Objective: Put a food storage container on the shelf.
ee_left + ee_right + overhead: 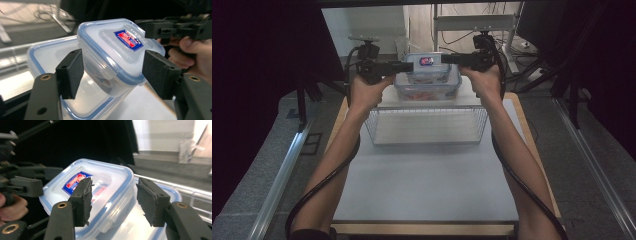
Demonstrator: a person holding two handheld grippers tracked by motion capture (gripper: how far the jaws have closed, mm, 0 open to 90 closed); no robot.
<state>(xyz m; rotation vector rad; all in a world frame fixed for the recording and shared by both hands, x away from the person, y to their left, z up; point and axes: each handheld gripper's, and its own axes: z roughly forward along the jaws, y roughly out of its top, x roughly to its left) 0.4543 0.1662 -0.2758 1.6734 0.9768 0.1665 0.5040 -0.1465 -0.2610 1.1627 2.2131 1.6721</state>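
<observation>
Reaching in from both sides, two hand-held grippers flank a small clear container with a blue-rimmed lid (427, 67) at the far end of a grey table (427, 185); the small container sits on top of a larger clear container (428, 90), also blue-rimmed, which holds something reddish that is too blurred to identify; just in front of the stack, nearer the person, stands a white wire basket (427, 125).

From the high view, the left gripper (404, 65) meets the small container's left side and the right gripper (447, 59) meets its right side, each held level by a bare forearm coming up from the near edge of the table; a black cable trails from each gripper back along the arm.

Seen along the left gripper (112, 72), its two black pads straddle a corner of the small container; both pads stand slightly clear of the plastic, so the jaws are released rather than clamped.

Seen along the right gripper (113, 202), one pad overlaps the lid near its red and blue label (77, 181) while the other stands off the lid's rim with a visible gap; these jaws too are spread and not squeezing.
</observation>
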